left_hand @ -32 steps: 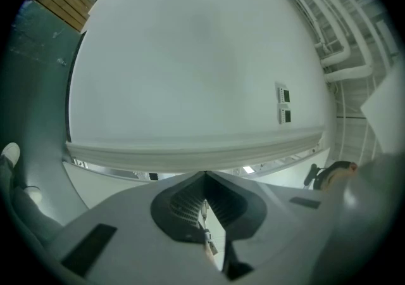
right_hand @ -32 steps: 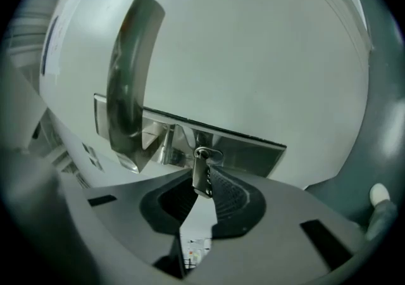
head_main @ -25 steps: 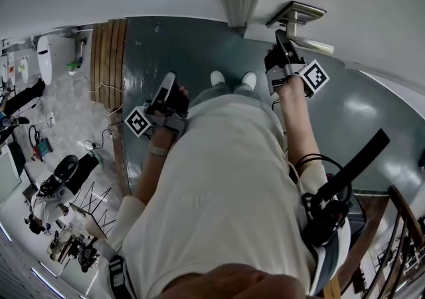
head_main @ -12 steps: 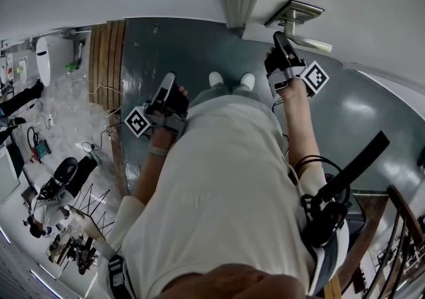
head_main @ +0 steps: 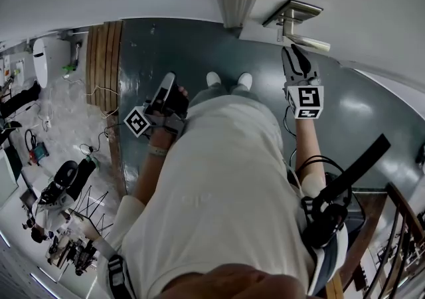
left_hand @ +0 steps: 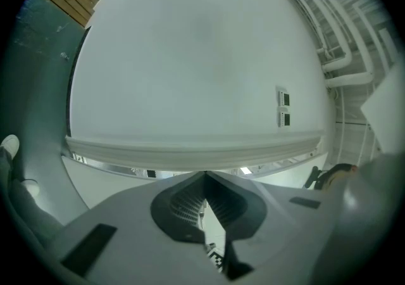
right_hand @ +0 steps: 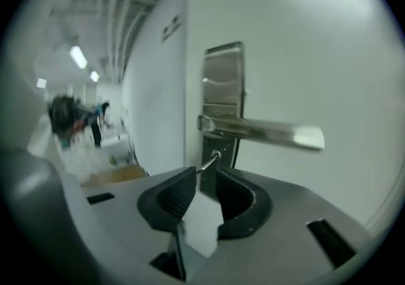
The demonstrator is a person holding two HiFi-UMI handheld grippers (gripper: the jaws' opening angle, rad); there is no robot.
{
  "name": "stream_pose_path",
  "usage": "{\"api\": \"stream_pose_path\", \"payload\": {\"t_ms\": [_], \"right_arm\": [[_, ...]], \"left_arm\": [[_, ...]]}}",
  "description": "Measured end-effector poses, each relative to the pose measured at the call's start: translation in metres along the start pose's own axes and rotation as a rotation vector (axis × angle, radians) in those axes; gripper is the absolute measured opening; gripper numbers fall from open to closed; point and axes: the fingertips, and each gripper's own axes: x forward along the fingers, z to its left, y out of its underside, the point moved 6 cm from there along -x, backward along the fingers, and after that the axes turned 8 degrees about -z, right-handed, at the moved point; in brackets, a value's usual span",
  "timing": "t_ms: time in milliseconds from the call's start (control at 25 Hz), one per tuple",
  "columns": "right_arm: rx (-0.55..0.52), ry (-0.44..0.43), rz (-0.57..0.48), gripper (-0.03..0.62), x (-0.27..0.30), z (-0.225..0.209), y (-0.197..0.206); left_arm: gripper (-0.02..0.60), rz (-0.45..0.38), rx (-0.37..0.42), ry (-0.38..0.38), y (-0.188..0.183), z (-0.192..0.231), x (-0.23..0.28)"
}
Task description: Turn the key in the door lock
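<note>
1. Left gripper, lower centre: jaws pressed together, holding nothing.
2. Right gripper, lower centre: jaws partly apart, just been opening, gripping nothing.
3. Key just past its tips, unclamped, in the lock plate under the lever handle, mid-frame.

grippers: 2 (L gripper, R gripper)
key: 1
door handle: 1
lock plate: 1
shoes: 2
</note>
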Motion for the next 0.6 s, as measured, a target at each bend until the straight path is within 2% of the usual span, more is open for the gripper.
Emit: {"api": "stream_pose_path", "payload": {"t_ms": [120,200,240,320,600], "right_arm": [[-0.547,0.025,0.083,0.083,0.000,0.020,-0.003],[-0.831,0.024,0.128,0.087,0.005,0.032,0.000],[-0.932,0.023,0.139,0.093,0.008,0.036,0.003],[-1.039,0.026,0.147,0.108,0.016,0.039,0.008],[-1.187,0.065,0.223,0.137,0.045,0.028,0.016]], "left_arm": [[0.008,0.000,-0.001,0.000,0.000,0.000,0.001],[0.008,-0.001,-0.004,-0.001,0.000,-0.001,0.001],[0.008,-0.004,-0.006,-0.001,0.000,0.000,0.000],[0.008,-0.009,-0.007,-0.001,-0.001,0.003,-0.002],[0.008,-0.022,-0.010,0.000,-0.002,0.004,-0.008]]}}
